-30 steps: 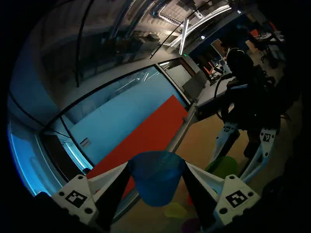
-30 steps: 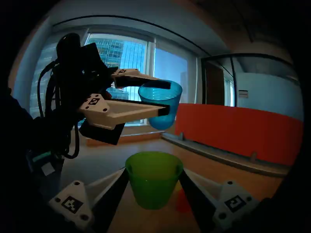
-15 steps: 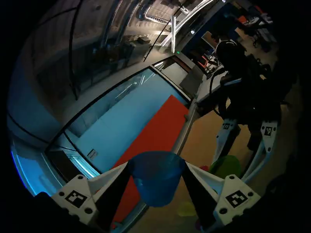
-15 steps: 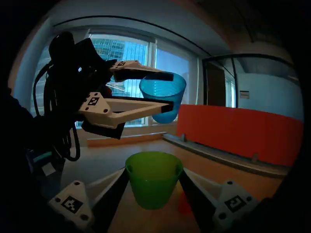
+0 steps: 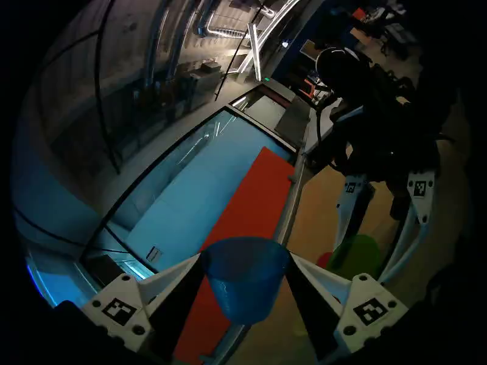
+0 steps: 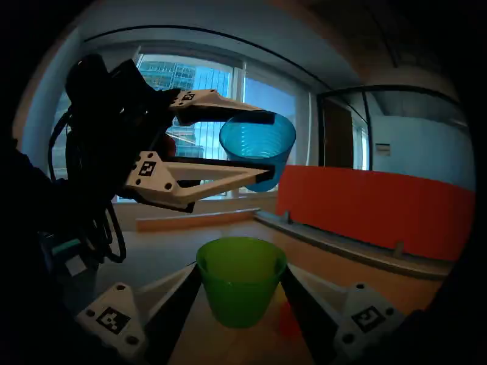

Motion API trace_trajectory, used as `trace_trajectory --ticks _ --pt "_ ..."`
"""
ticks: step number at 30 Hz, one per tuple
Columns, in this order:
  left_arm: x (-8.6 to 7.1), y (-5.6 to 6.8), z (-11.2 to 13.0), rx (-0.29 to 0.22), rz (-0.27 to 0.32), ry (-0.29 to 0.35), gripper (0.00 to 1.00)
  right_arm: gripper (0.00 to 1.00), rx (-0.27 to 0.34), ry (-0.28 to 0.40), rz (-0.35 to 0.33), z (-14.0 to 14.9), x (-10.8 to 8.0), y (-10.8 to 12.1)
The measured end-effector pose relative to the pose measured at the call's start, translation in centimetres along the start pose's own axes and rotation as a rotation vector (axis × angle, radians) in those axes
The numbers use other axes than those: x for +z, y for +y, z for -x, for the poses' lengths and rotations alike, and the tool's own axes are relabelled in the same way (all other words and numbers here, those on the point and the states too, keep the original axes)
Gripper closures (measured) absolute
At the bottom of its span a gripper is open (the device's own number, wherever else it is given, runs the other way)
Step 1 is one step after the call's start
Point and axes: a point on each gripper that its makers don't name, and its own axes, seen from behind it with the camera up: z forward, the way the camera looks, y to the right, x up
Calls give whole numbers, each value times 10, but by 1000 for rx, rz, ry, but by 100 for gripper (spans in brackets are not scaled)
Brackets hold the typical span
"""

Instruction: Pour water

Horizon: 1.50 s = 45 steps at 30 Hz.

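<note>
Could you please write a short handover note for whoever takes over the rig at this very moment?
Left gripper: shut on the translucent blue plastic cup, held high and tipped, mouth facing the right gripper's camera.
Right gripper: shut on the green plastic cup, upright, near the wooden table.
Done: both cups gripped, blue cup above the green one and tilted. No stream of water is visible; I cannot tell the contents.
Left: probably bring the blue rim over the green cup, pour, set both down.

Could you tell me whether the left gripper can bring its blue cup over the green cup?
Probably yes: the left gripper holds the blue cup tilted, above and beyond the green cup, with open air between.
</note>
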Motion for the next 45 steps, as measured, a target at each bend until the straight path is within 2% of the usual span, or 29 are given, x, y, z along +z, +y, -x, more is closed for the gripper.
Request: trace_trajectory --ticks 8,17,45 --pt "2 4 -2 63 -3 3 12 10 2 2 2 0 1 3" --pt "6 1 -6 124 -21 11 12 10 6 2 3 1 1 4" --pt "2 0 -15 230 -42 23 12 10 -6 -2 7 0 -3 5"
